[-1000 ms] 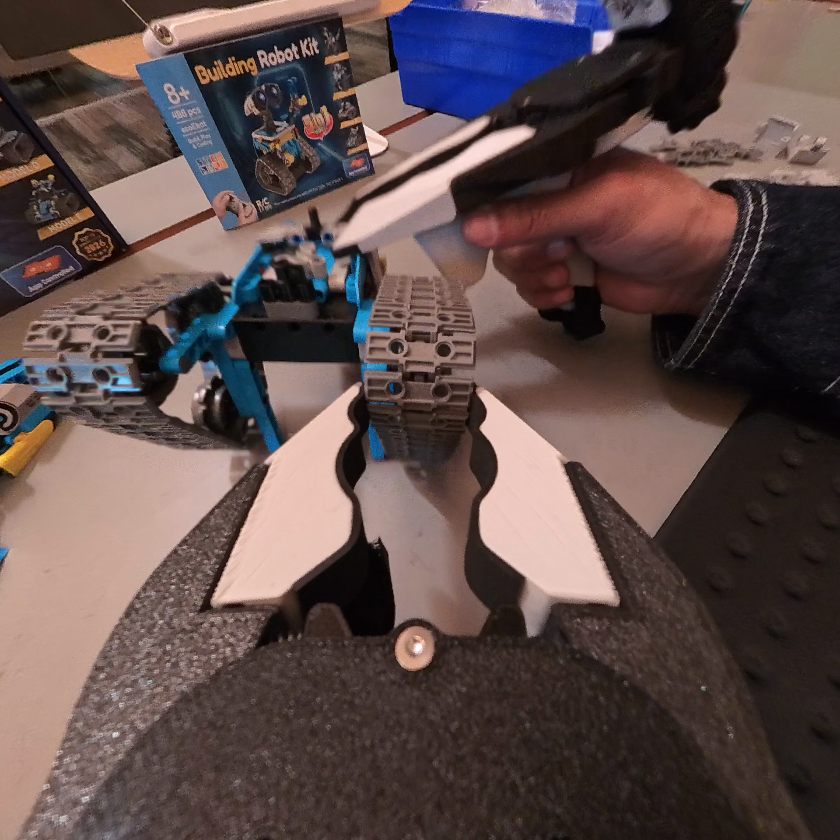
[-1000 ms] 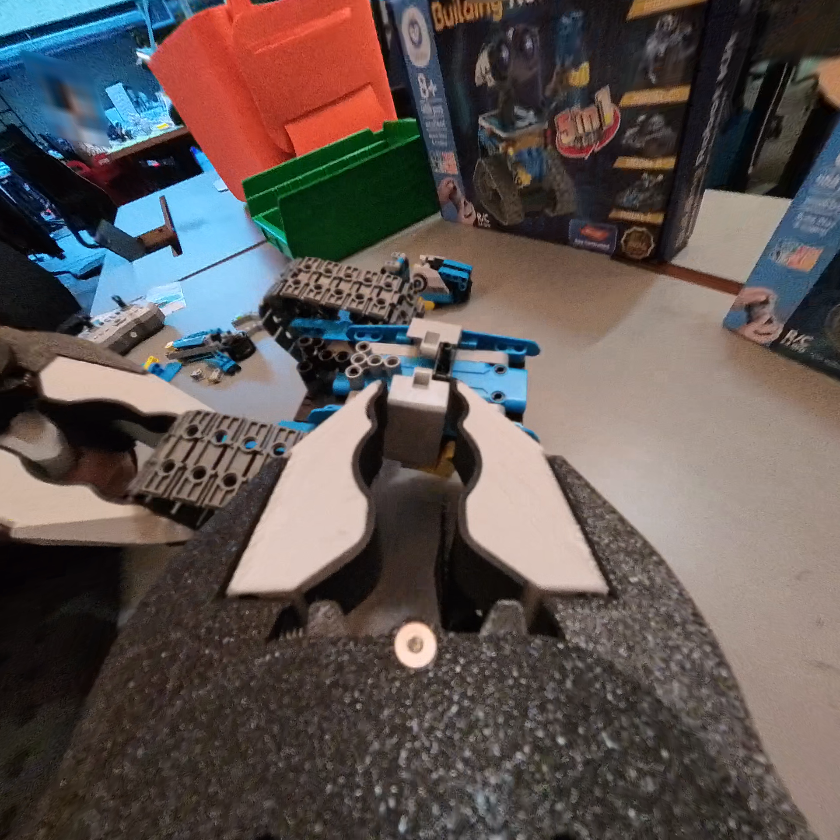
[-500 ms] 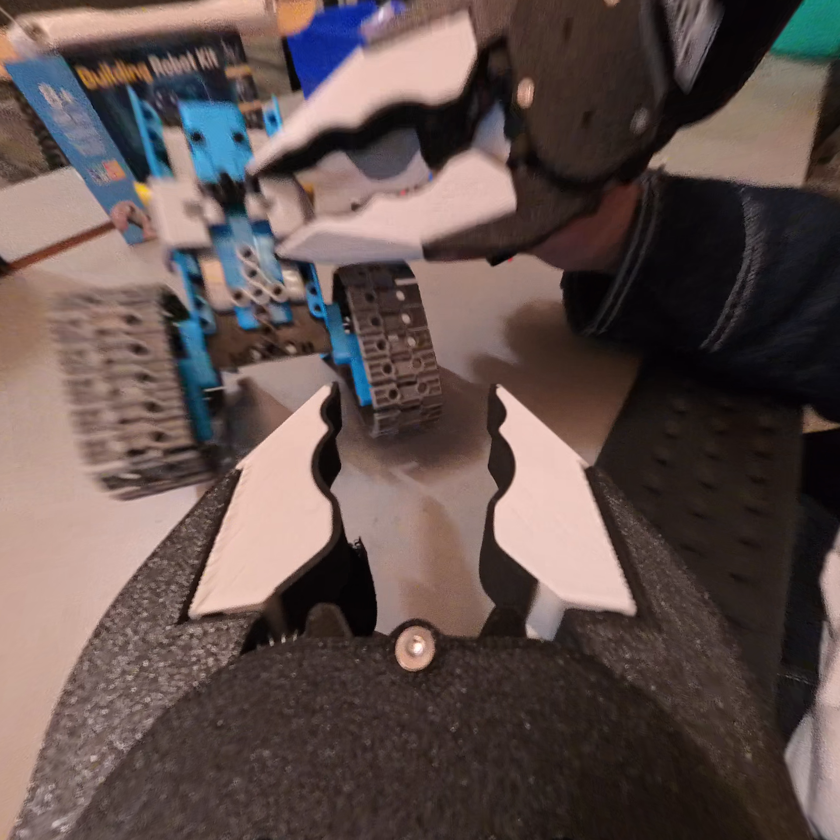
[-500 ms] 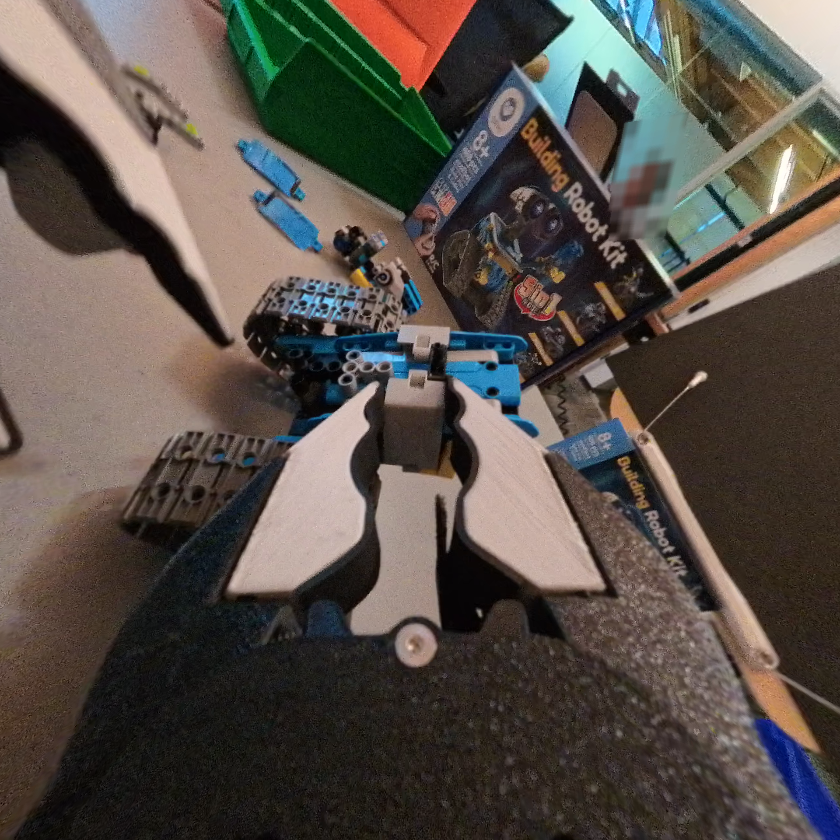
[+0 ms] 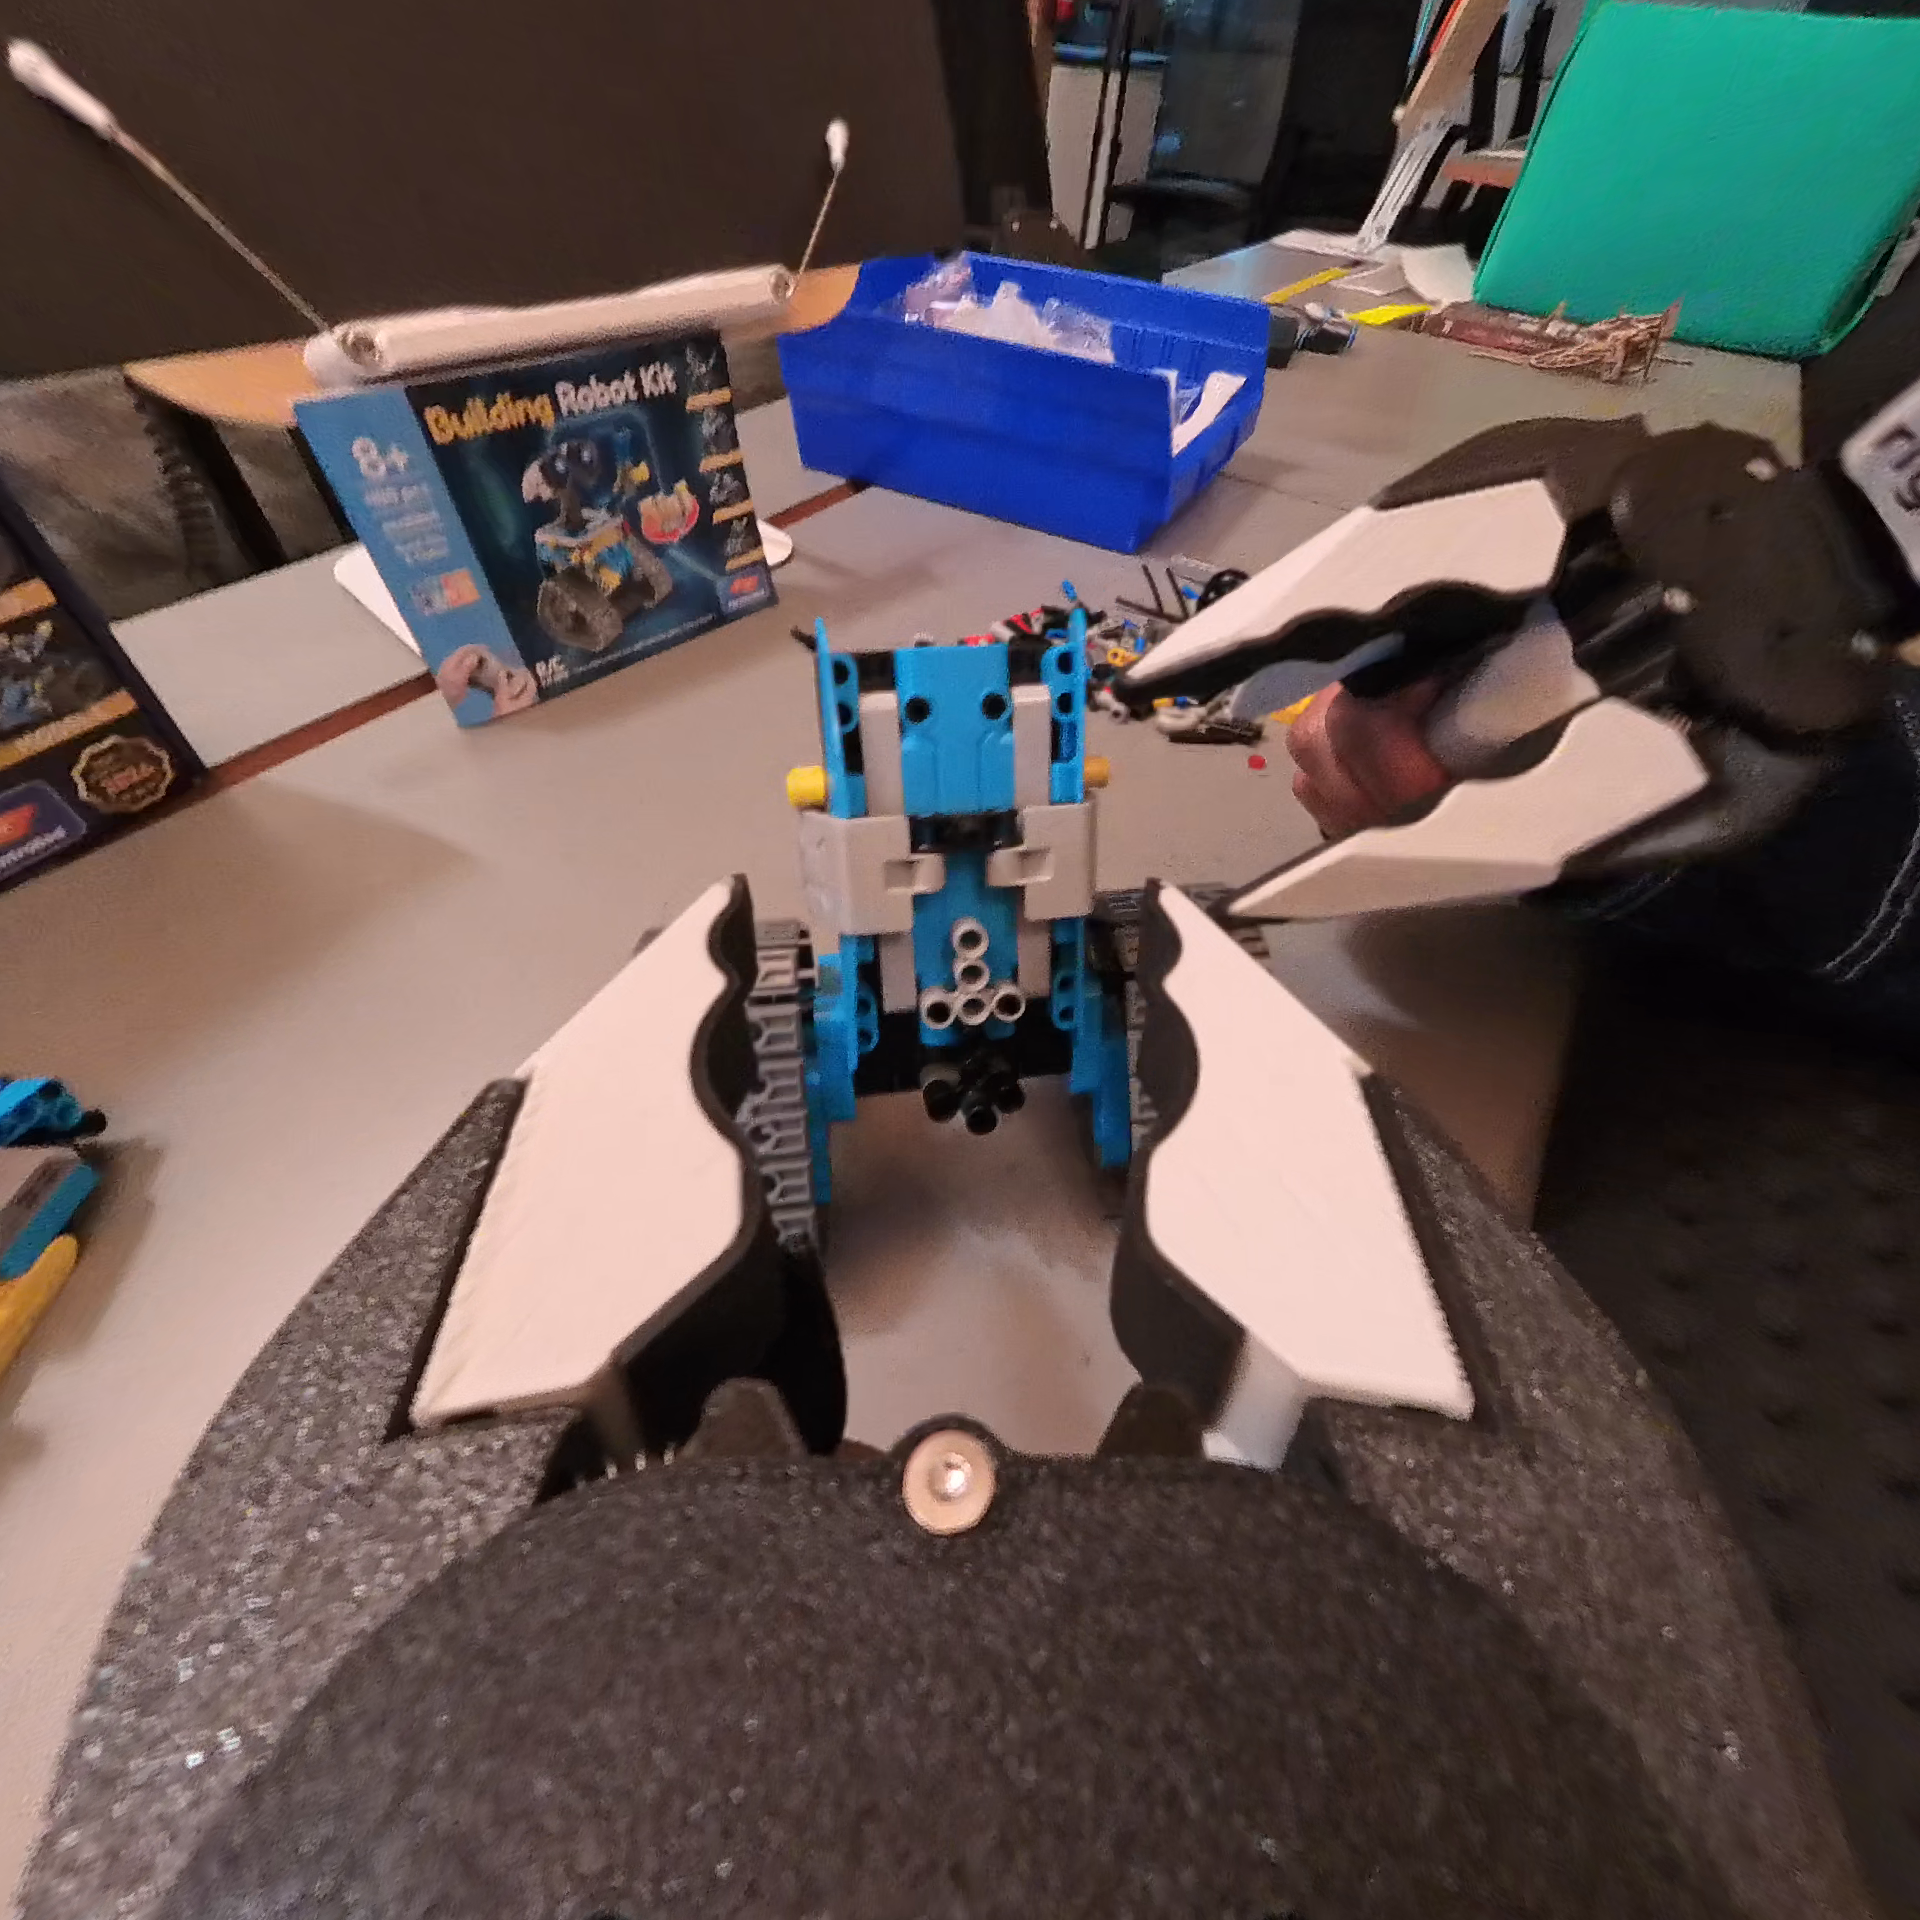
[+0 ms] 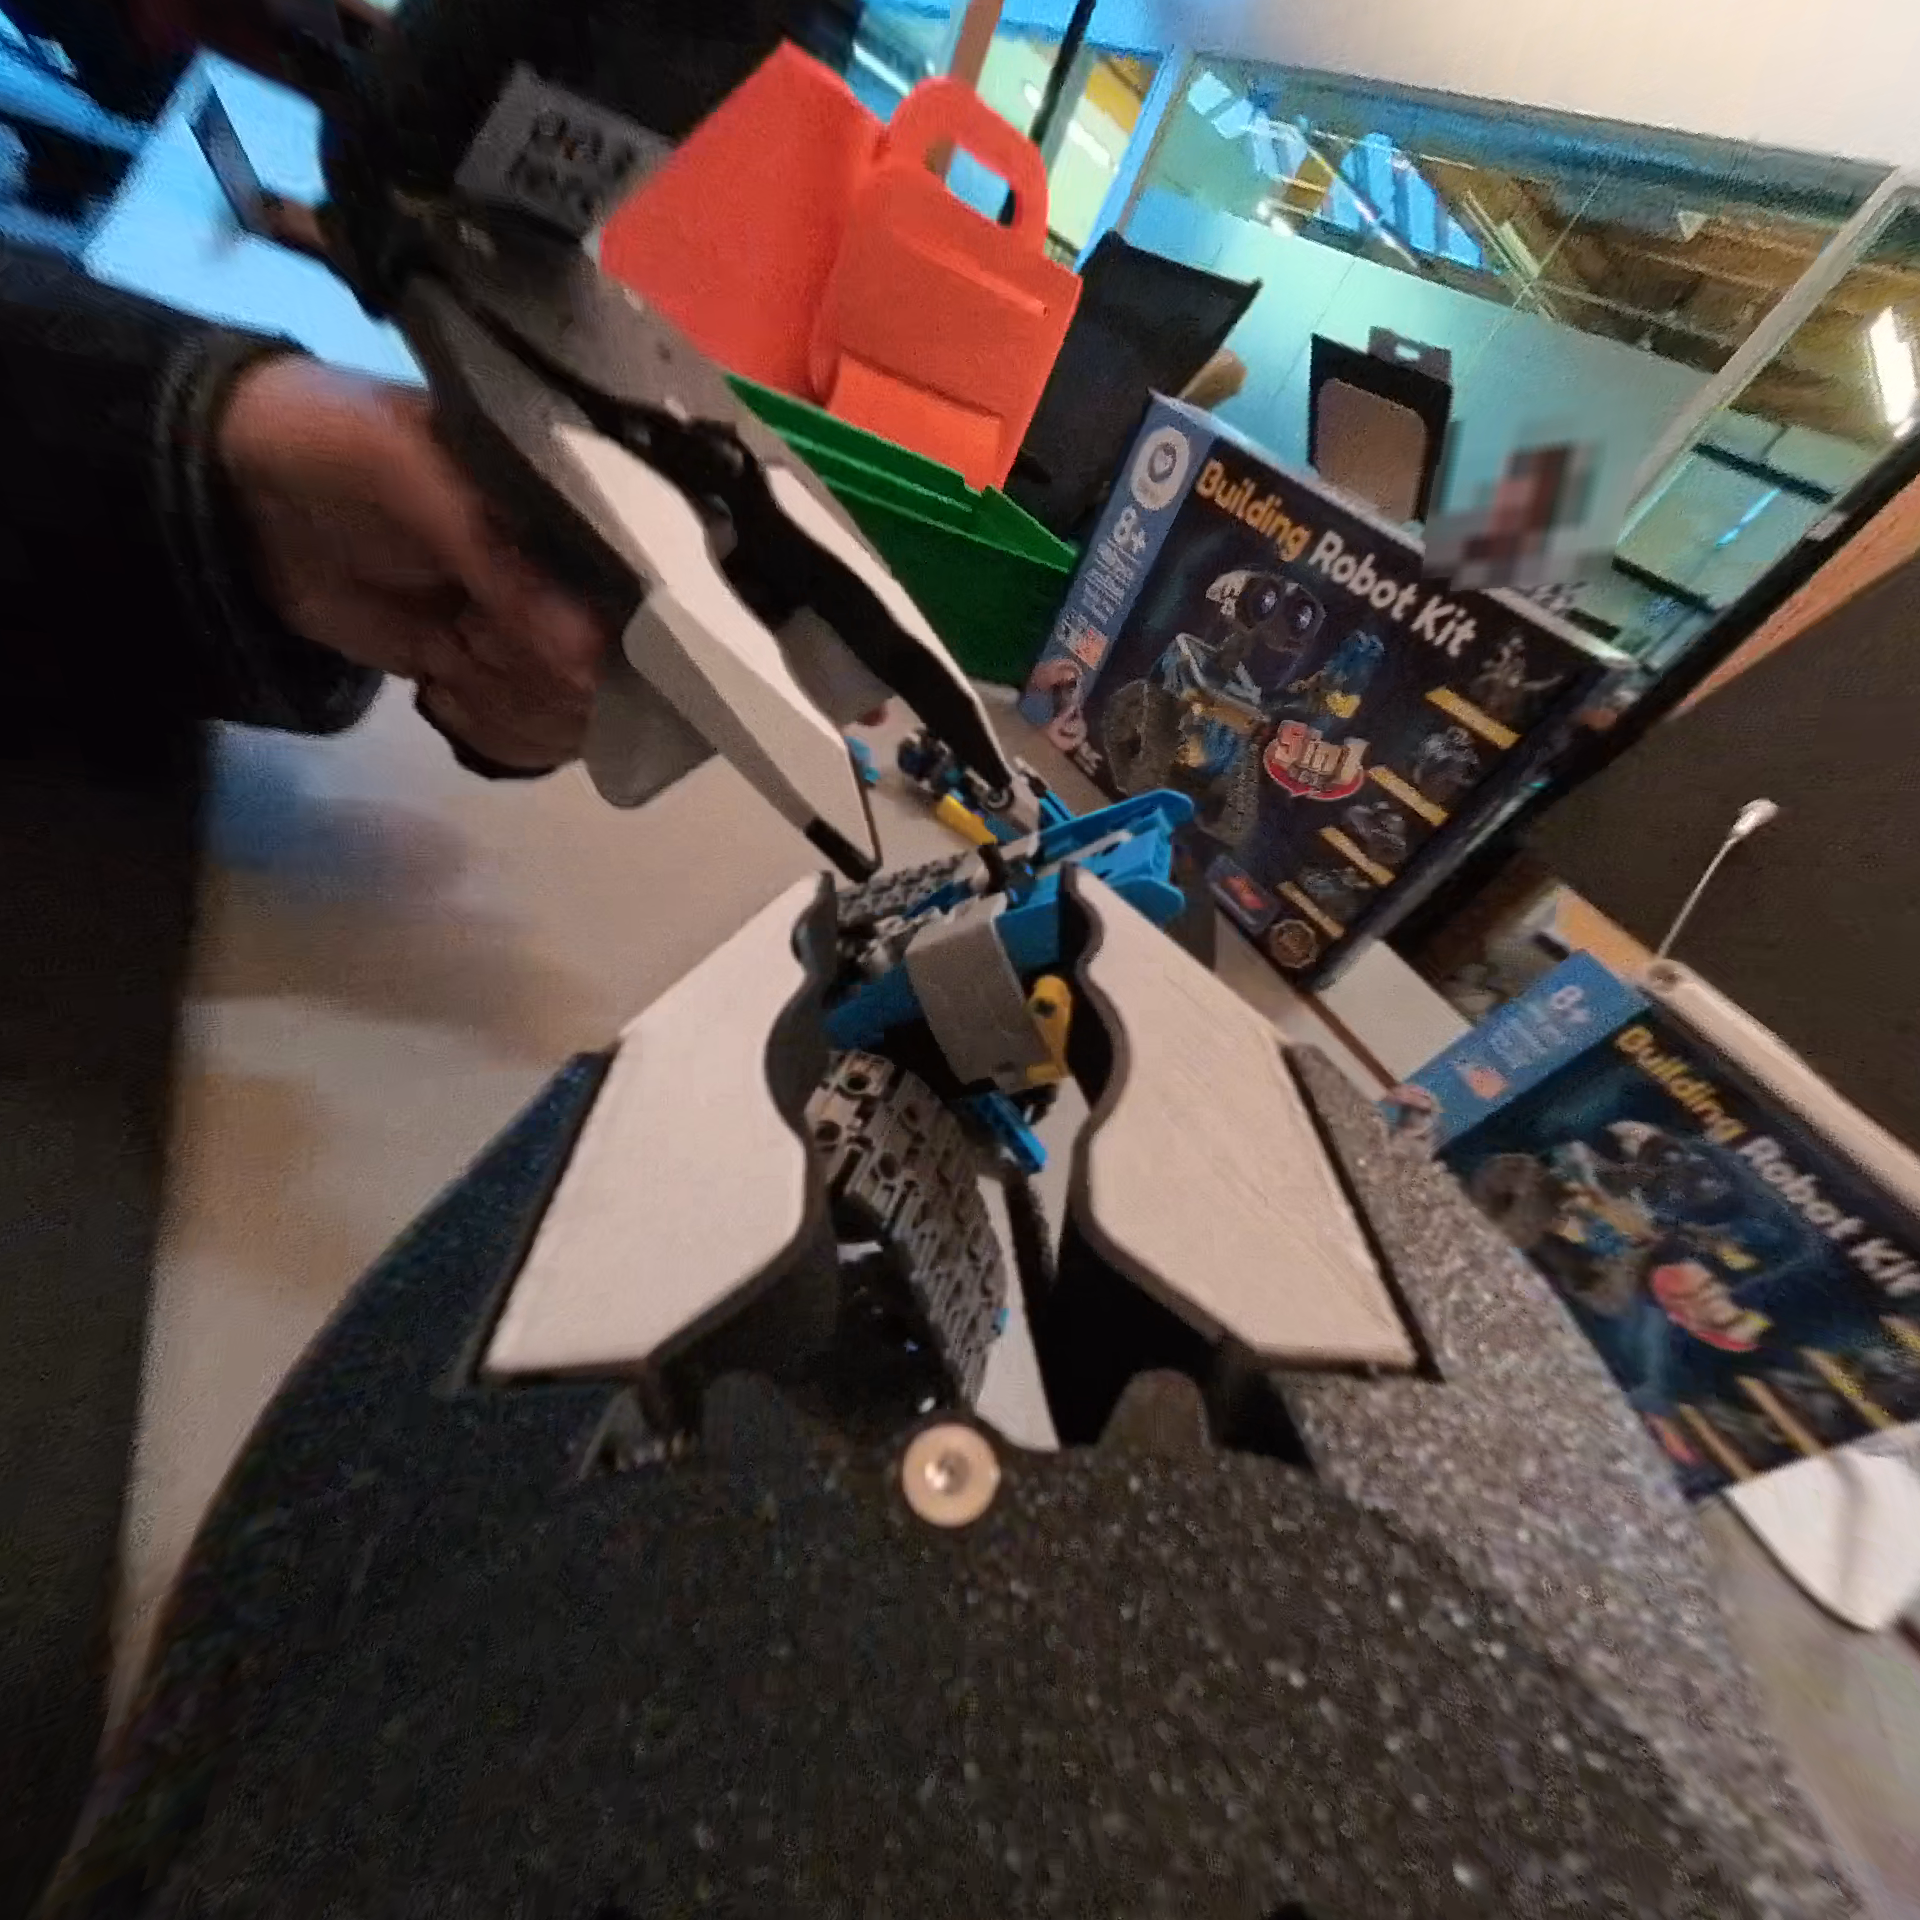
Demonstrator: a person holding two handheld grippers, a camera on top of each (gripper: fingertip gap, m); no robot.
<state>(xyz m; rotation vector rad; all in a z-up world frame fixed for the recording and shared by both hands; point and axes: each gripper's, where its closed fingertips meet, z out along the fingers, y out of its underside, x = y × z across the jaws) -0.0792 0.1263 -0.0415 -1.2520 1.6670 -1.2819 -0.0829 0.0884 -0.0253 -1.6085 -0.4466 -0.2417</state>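
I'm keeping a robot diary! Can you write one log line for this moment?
left gripper: open around tracked toy robot | right gripper: open beside its grey block | robot upright on table

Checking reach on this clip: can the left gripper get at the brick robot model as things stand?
Probably yes: the left gripper is open and the model stands upright between its fingertips, nothing between; the right gripper is open beside it.
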